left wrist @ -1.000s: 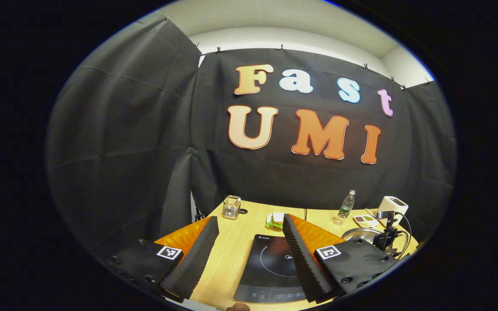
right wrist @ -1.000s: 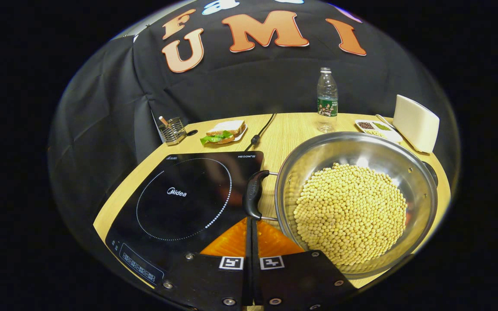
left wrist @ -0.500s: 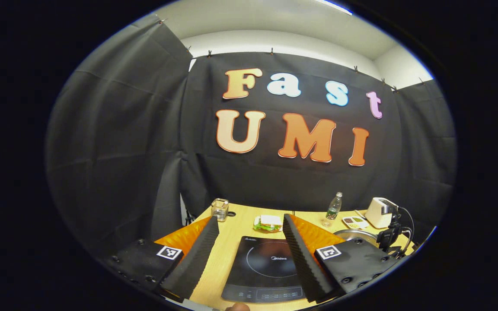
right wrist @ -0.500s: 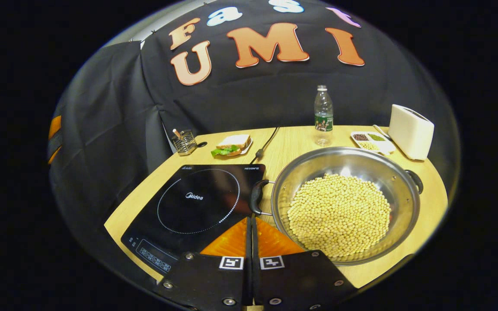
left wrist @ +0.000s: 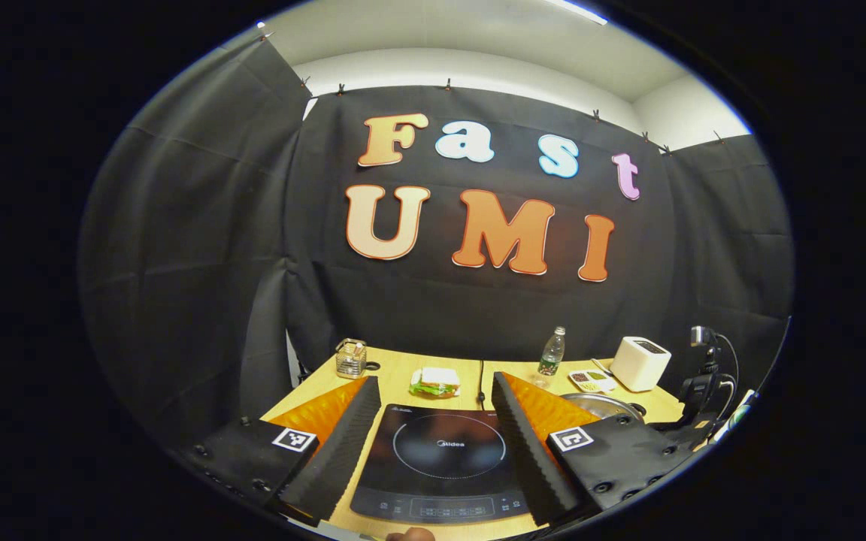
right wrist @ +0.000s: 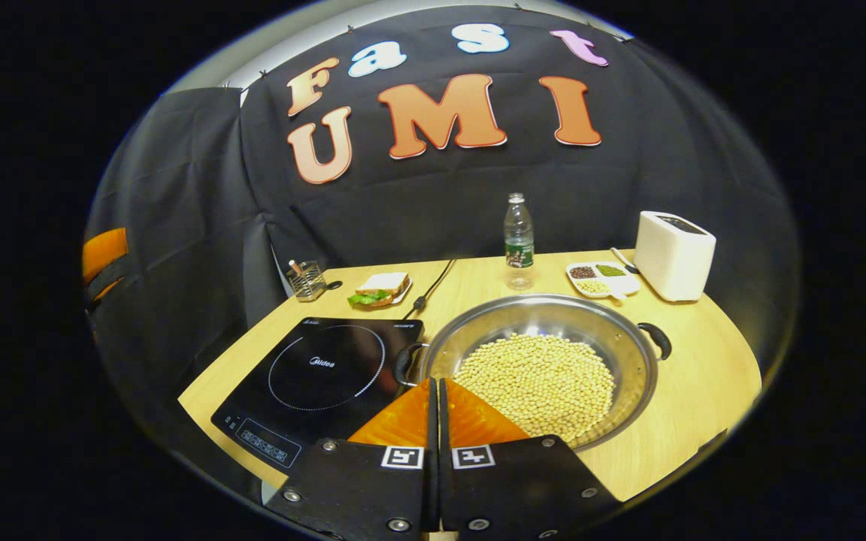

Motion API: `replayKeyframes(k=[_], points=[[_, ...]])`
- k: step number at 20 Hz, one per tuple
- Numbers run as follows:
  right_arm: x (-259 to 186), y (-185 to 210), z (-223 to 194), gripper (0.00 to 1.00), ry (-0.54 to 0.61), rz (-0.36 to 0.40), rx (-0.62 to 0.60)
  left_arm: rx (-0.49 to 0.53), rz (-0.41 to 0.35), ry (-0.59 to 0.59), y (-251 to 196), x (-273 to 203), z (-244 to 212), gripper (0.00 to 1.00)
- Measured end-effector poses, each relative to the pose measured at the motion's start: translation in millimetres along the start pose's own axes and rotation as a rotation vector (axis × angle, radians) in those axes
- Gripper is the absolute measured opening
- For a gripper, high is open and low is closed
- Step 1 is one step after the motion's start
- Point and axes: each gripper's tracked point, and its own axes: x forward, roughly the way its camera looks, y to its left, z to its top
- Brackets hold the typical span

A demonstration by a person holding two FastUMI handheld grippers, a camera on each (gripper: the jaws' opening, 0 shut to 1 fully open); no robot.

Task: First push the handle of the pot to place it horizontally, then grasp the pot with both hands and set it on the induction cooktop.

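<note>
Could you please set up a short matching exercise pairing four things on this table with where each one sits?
Things:
1. pot
2. induction cooktop
3. toaster
4. sandwich

Places, as seen in the right gripper view:
A. at the far right of the table, beside a divided snack dish
B. at the near left of the table, bare on top
C. behind the cooktop, near the wire cup
D. just right of the cooktop, full of pale beans

Pairs: 1-D, 2-B, 3-A, 4-C
</note>
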Motion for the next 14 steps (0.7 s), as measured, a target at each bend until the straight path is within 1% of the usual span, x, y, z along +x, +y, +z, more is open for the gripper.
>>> replayKeyframes(k=[3, 8, 10, 11, 12, 13, 14], points=[[-7.7, -21.0, 2.3, 0.0, -0.017, -0.031, 0.018, -0.01, -0.035, 0.035, -20.3, 8.3, -12.1, 0.98], [-11.3, -65.2, 1.6, 0.02, -0.028, -0.108, 0.033, -0.016, -0.091, 0.091, -57.5, 22.6, -36.8, 0.98], [-13.7, -81.6, -0.3, 0.1, -0.021, -0.134, 0.041, -0.024, -0.111, 0.116, -71.1, 29.4, -50.1, 0.98], [-12.4, -89.3, 0.4, 0.12, -0.021, -0.146, 0.045, -0.027, -0.122, 0.13, -77.5, 34.2, -57.6, 0.98], [-13.8, -97.7, 1.1, 0.2, -0.025, -0.157, 0.052, -0.029, -0.131, 0.145, -84.6, 38.4, -65.1, 0.98], [-14.6, -104.6, 2.2, 0.24, -0.032, -0.165, 0.06, -0.03, -0.14, 0.16, -90.2, 42.3, -72.4, 0.98], [-15.8, -111.8, 3.2, 0.34, -0.038, -0.176, 0.065, -0.03, -0.15, 0.172, -97.7, 46.7, -78.9, 0.98]])
